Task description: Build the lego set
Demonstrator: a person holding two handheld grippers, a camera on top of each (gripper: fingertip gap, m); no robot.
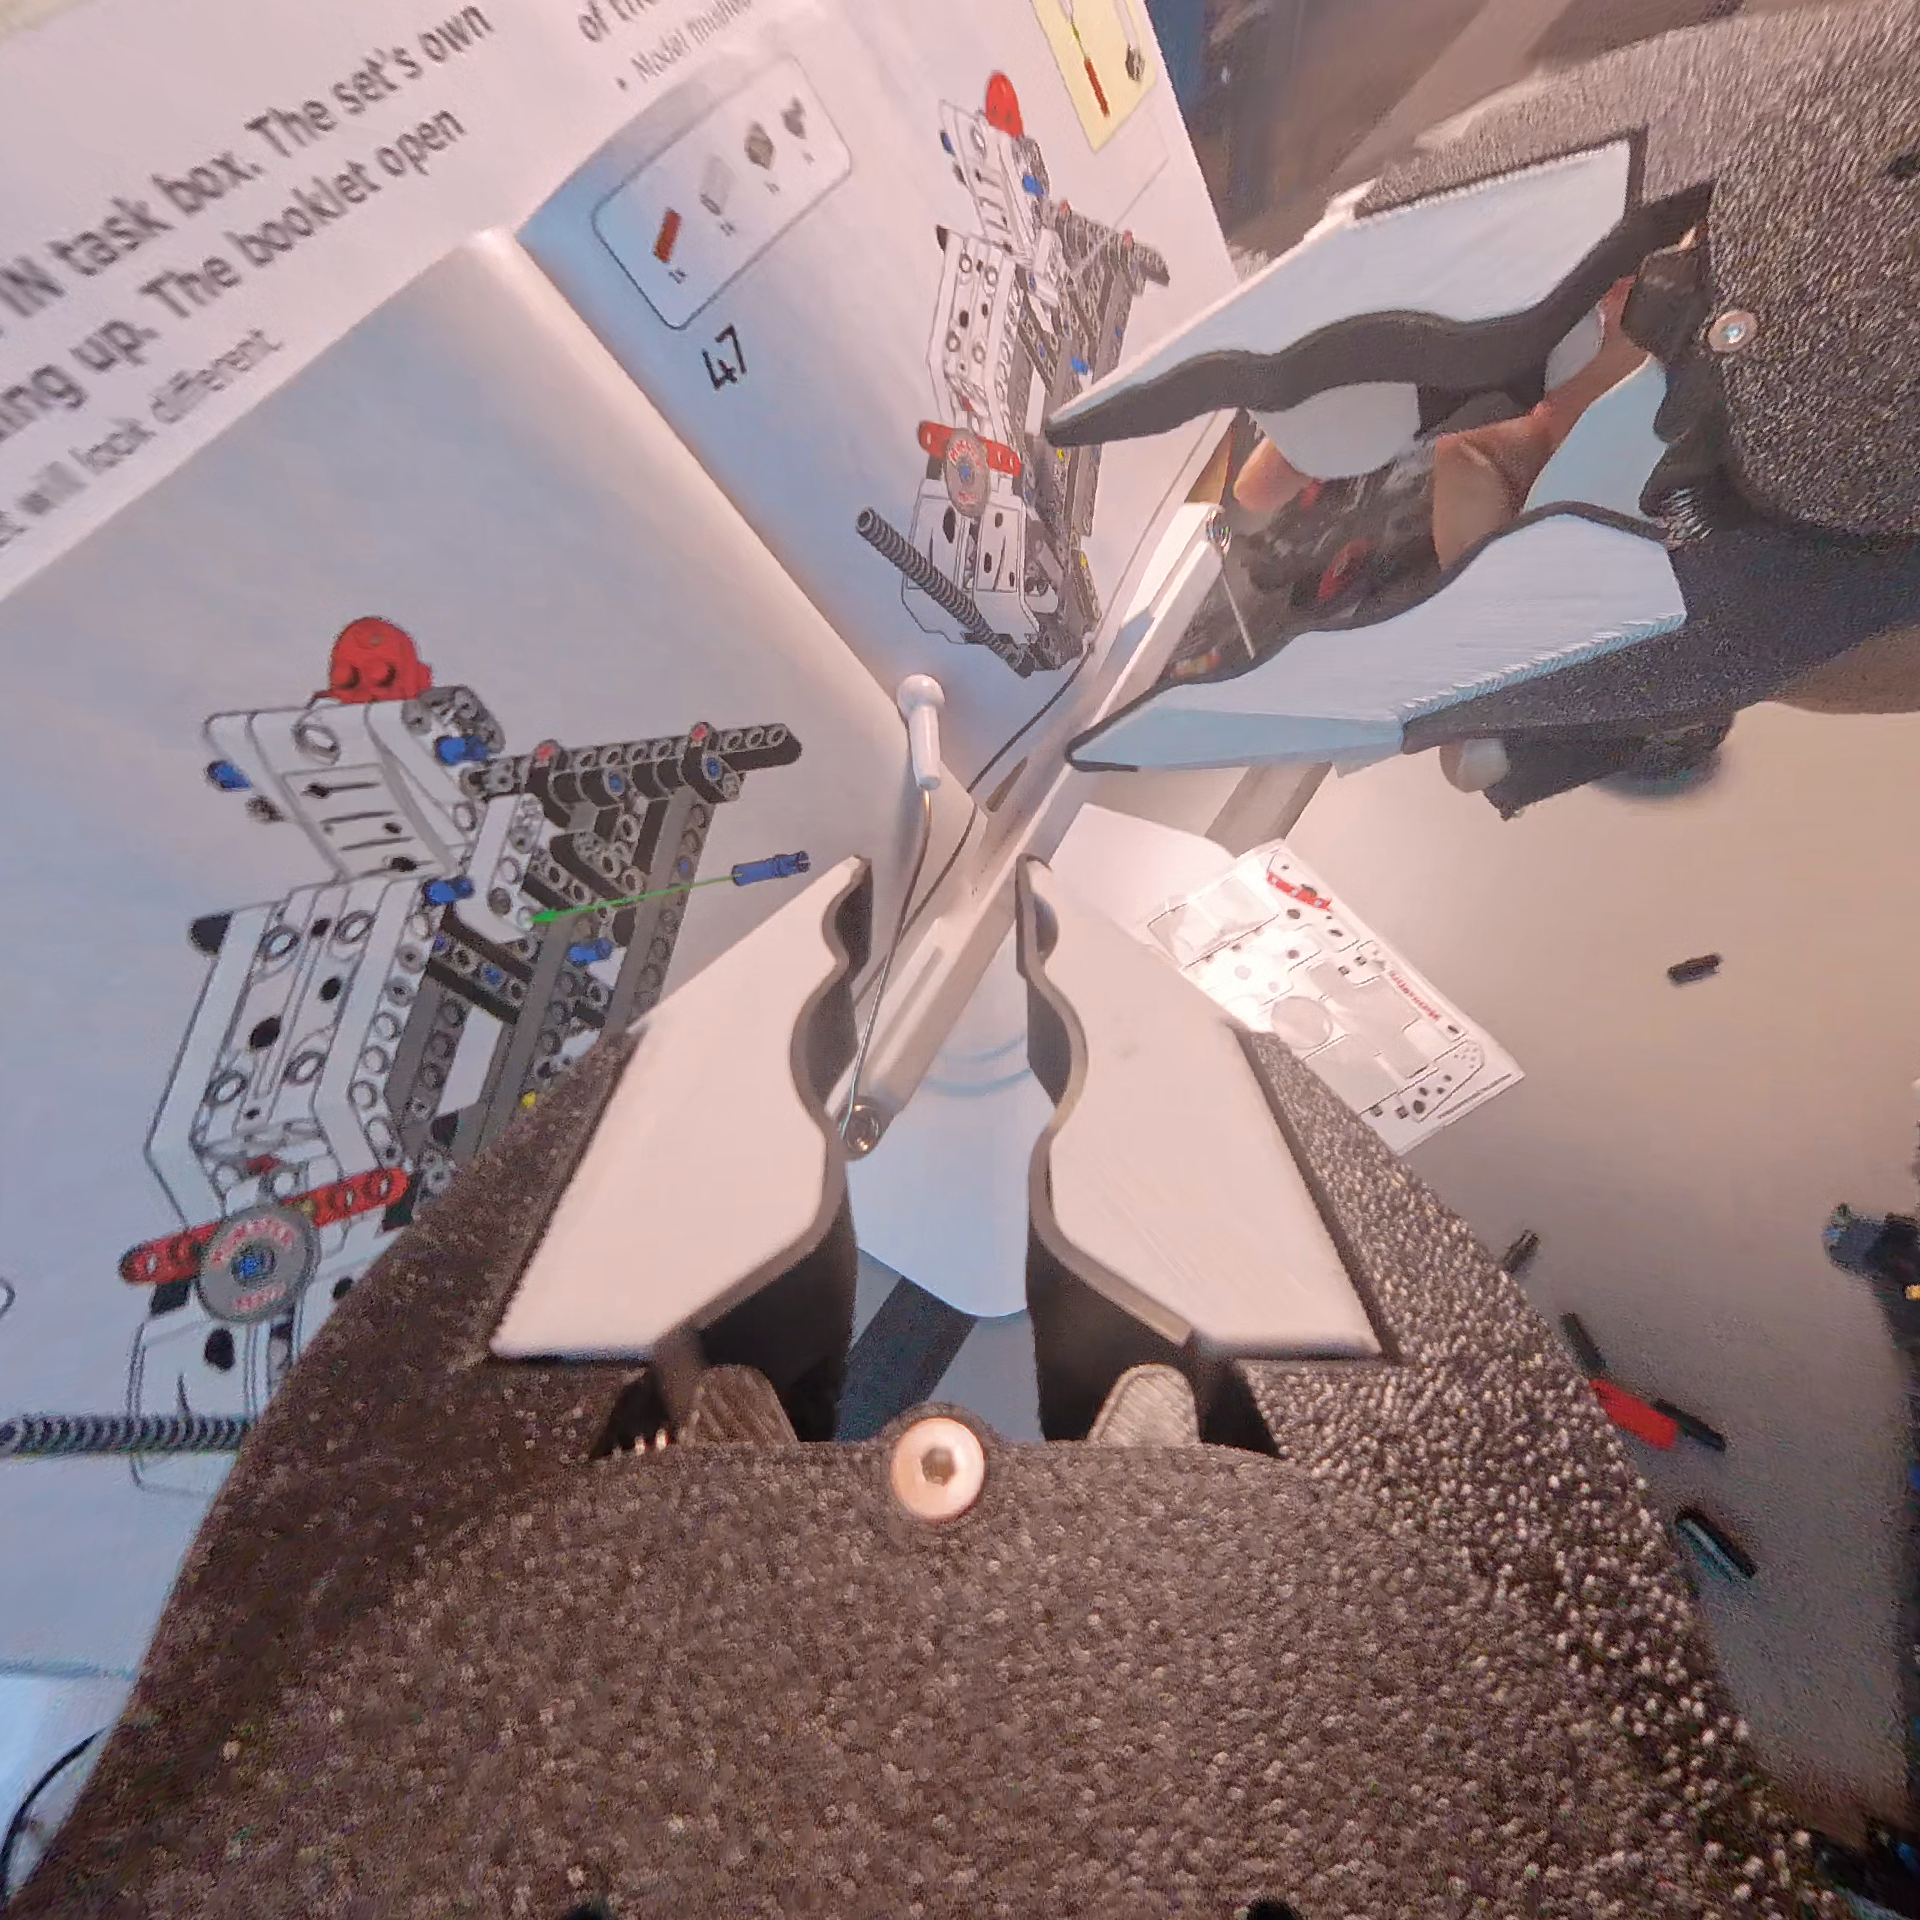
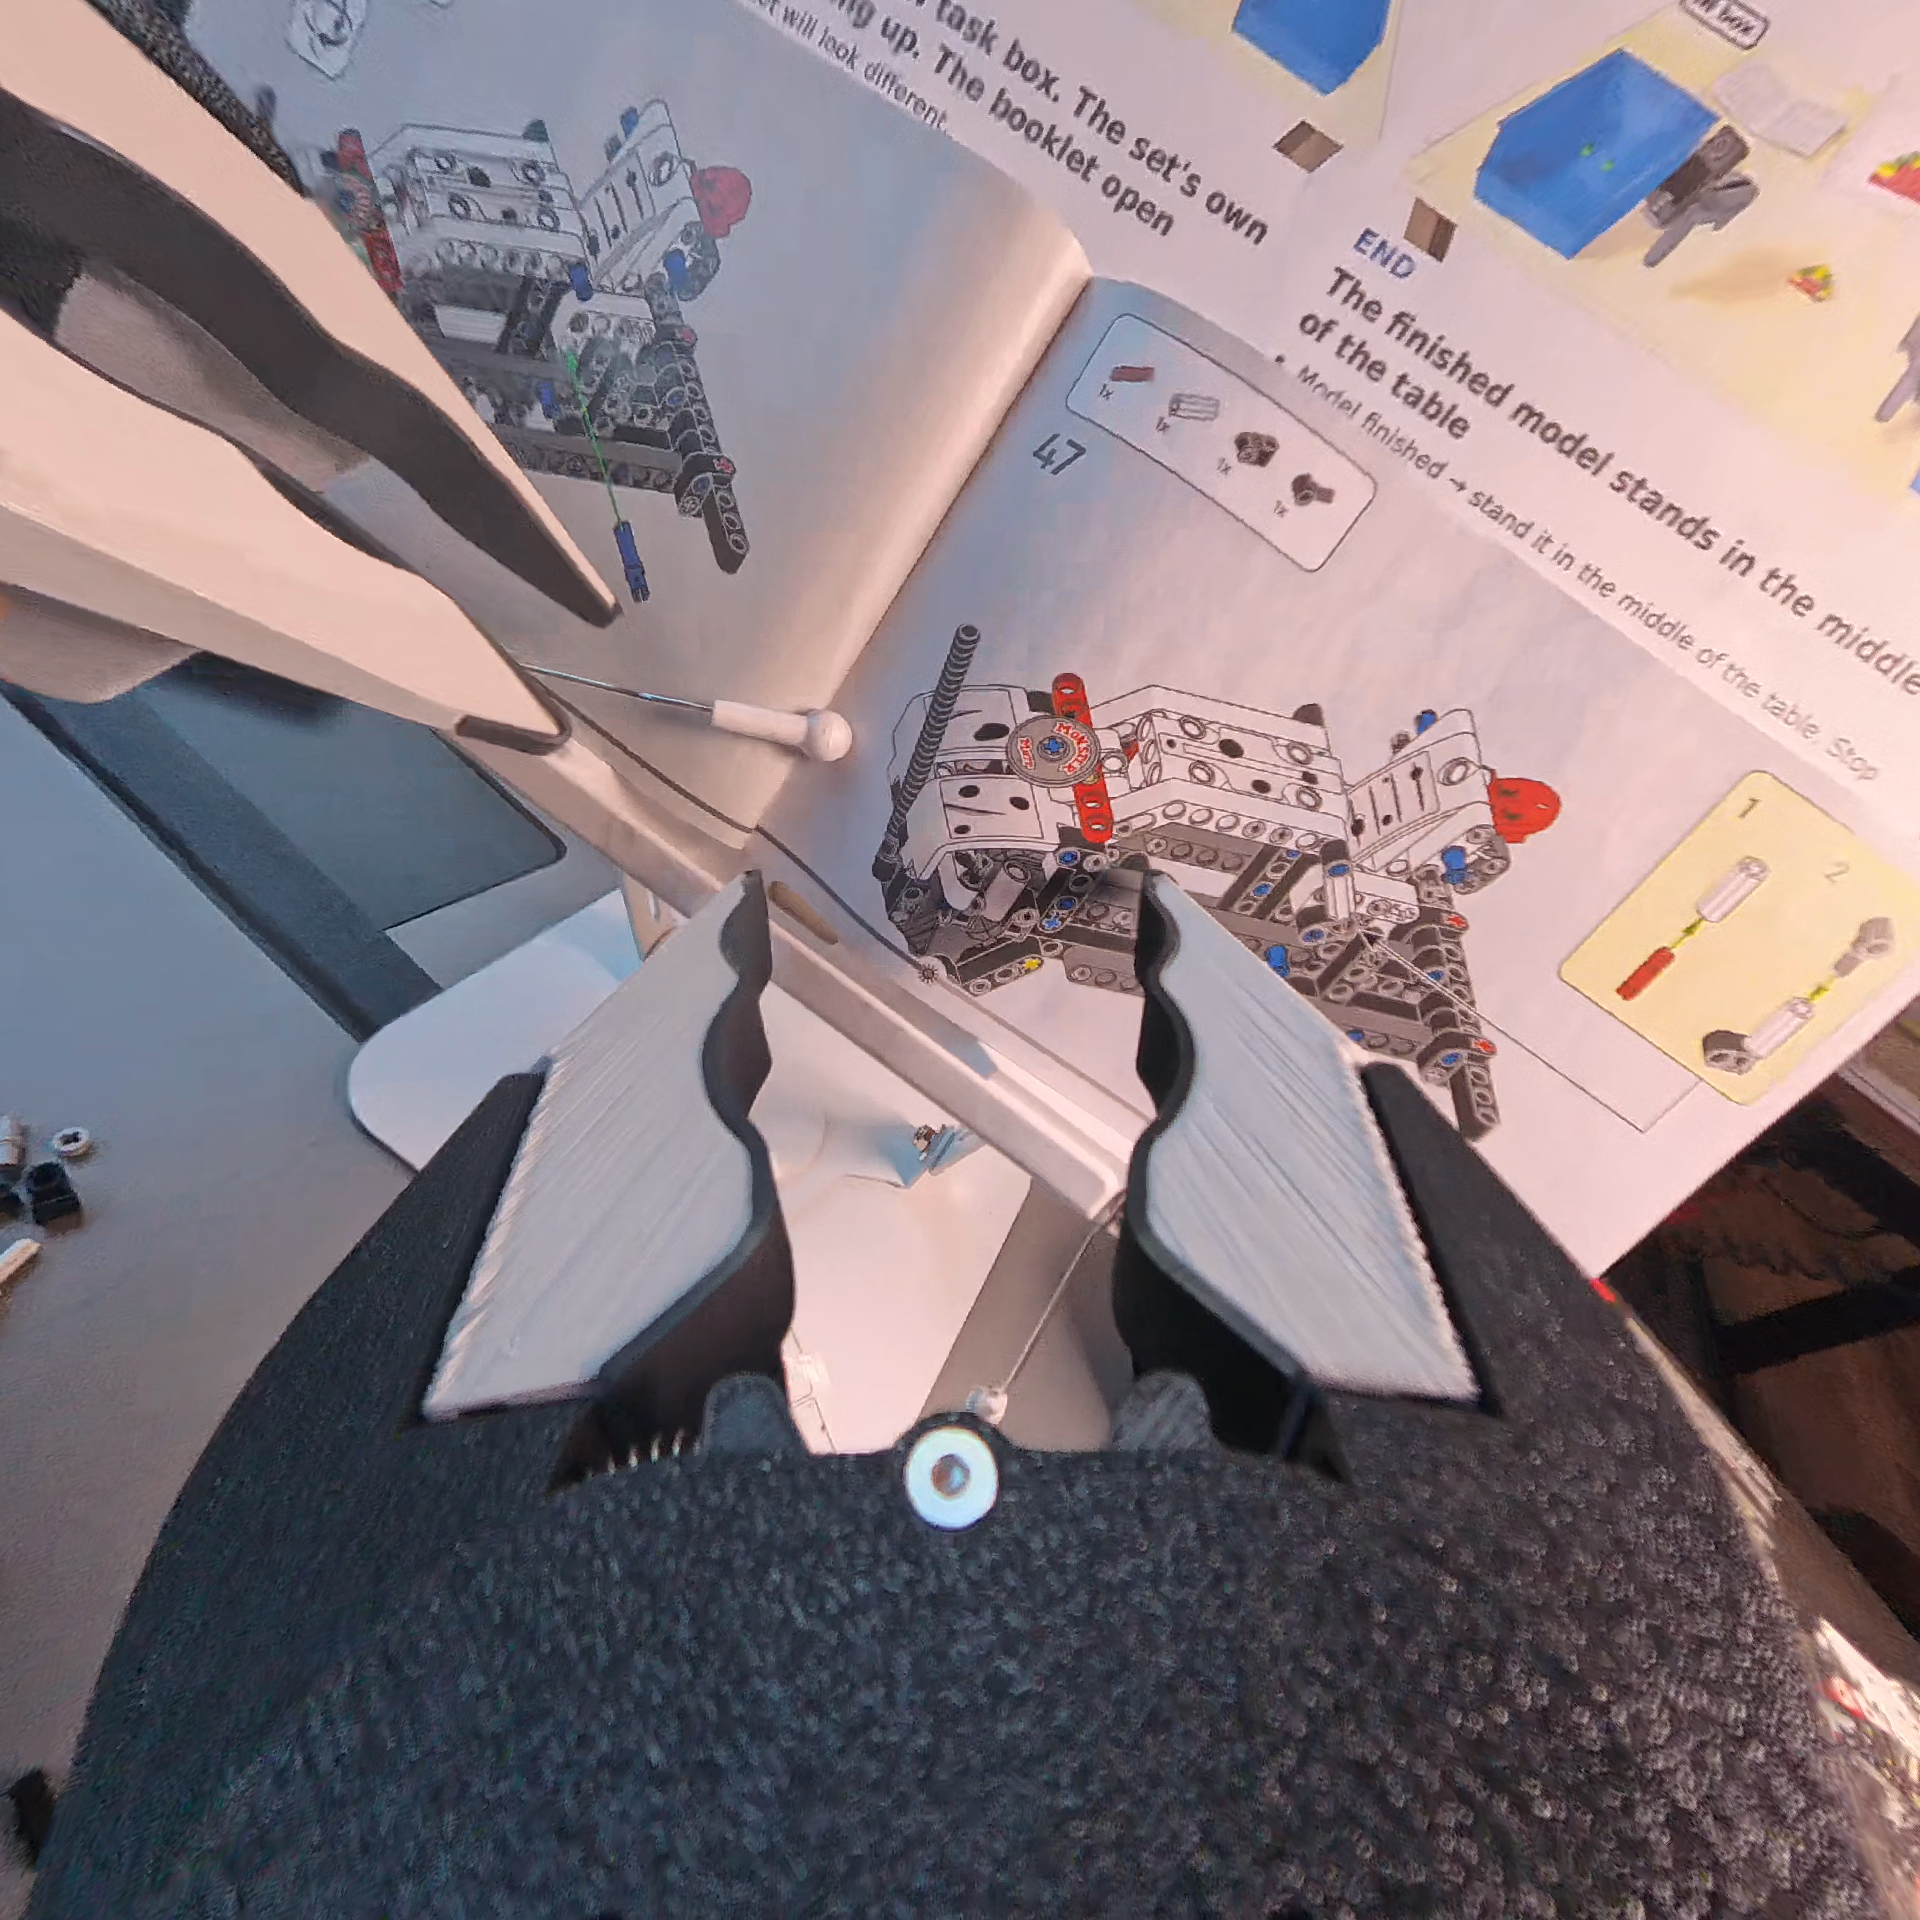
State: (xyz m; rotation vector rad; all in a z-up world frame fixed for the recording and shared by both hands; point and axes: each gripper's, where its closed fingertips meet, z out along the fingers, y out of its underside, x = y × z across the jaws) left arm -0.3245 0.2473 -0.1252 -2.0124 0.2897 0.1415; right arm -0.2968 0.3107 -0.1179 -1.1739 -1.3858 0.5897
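From my left wrist, my left claw [image 1: 940, 883] is open and empty, facing the instruction booklet [image 1: 499, 582] propped open on a white stand [image 1: 1049, 831], presumably for reading. My right claw [image 1: 1070, 582] is open beside it. Loose lego pins [image 1: 1652, 1423] and a sticker sheet [image 1: 1340, 987] lie on the grey counter [image 1: 1662, 1091].

From my right wrist, my right claw [image 2: 951, 904] faces the same pages; small lego pieces [image 2: 47, 1184] sit at the counter's left edge. No built model shows.

The instruction booklet [image 2: 935, 436] stands open on a stand [image 2: 582, 1049], propped against a larger printed sheet [image 2: 1558, 468] behind it. A wire page holder [image 2: 790, 727] lies across the booklet's fold. On the table [image 1: 1662, 1039], a sticker sheet [image 1: 1340, 987] lies right of the stand, with loose pieces [image 1: 1652, 1423] scattered nearer.
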